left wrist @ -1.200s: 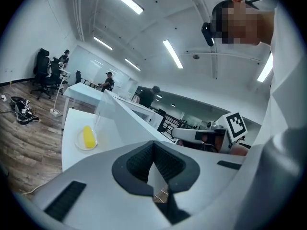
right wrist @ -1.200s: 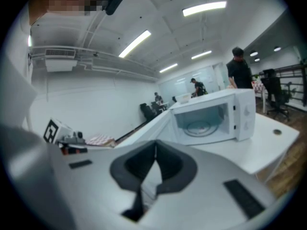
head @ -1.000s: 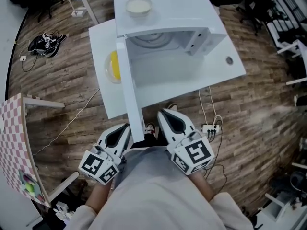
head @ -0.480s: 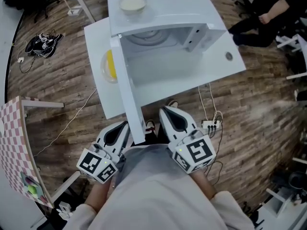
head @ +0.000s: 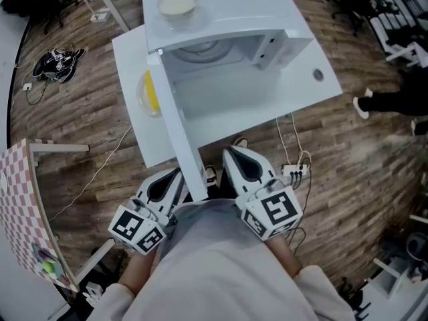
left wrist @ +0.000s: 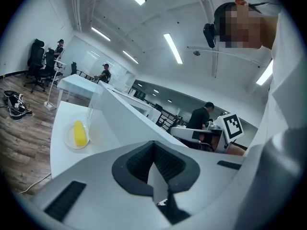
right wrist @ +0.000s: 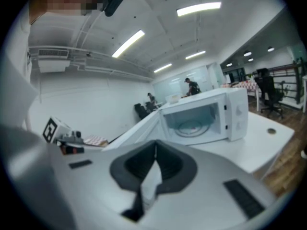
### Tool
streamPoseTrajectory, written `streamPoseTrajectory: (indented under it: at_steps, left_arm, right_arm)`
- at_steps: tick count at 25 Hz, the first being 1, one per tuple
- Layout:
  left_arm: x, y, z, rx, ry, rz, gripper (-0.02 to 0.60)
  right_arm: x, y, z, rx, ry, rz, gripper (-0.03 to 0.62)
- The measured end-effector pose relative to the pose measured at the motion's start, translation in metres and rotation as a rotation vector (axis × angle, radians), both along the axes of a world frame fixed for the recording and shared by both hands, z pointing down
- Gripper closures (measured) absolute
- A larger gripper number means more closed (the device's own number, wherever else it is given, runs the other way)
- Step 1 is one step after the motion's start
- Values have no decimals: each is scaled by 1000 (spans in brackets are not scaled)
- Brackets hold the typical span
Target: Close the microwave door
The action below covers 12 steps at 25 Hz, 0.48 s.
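One microwave (head: 227, 39) is seen on the white table (head: 294, 102), its door (head: 179, 132) swung wide open toward the person. One bowl (head: 177, 4) is set on top and one plate (head: 144, 92) beside it. The left gripper (head: 172, 179) and right gripper (head: 233, 159) are held either side of the door's near edge, jaws pressed together, nothing gripped.

Corn (head: 151, 91) on plate (head: 140, 104), white table (head: 130, 49); shoes (head: 57, 64) on floor (head: 87, 132).

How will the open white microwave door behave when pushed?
The white microwave door looks like a rigid hinged panel, so it likely swings without flexing. The boxy white microwave sits flat on the white table: a hard push might slide it, but tipping seems unlikely.
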<state>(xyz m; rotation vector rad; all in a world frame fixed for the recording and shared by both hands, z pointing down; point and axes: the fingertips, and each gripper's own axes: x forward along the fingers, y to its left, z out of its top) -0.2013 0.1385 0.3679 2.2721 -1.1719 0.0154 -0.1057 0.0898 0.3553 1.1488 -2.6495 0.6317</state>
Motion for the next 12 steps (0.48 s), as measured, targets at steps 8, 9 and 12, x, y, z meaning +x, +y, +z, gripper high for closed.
streamPoseTrajectory:
  at_steps: [8, 9, 12]
  left_arm:
    - [3, -6, 2, -7, -2, 14, 565]
    - [4, -6, 2, -7, -2, 13, 565]
    - [5, -6, 2, -7, 0, 12, 565]
  right_arm:
    - [2, -5, 1, -5, 1, 0, 571]
    - [2, -5, 2, -5, 1, 0, 571]
    - [3, -5, 1, -4, 2, 0, 571]
